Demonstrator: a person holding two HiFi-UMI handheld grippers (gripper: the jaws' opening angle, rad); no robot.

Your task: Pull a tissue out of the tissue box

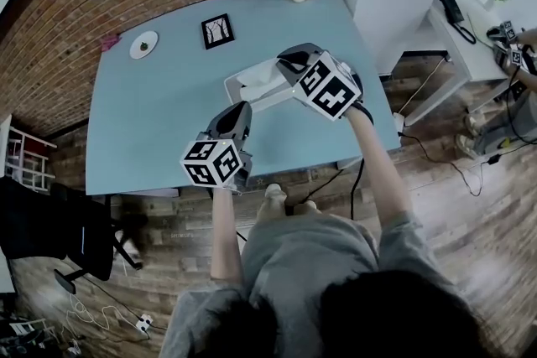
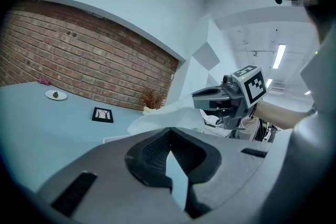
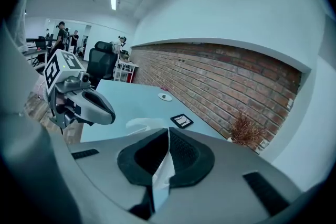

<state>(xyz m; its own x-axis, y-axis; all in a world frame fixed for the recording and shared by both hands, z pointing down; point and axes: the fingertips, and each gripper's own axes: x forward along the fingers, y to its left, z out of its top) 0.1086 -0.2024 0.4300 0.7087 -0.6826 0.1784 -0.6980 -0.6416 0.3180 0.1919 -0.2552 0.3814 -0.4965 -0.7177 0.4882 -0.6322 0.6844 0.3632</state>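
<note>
My right gripper (image 3: 167,134) was clenched on the tissue (image 3: 163,174), which hung down to the box (image 1: 254,92) on the worktop (image 1: 151,121), so I judged a slow, straight upward pull best, with my closed, empty left gripper (image 2: 169,136) ready to hold the box.

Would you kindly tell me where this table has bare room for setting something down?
Widest bare stretch of table: left of the tissue box, bordered by plate, picture frame and near edge. Crowded around the box, where left gripper and right gripper hover.
</note>
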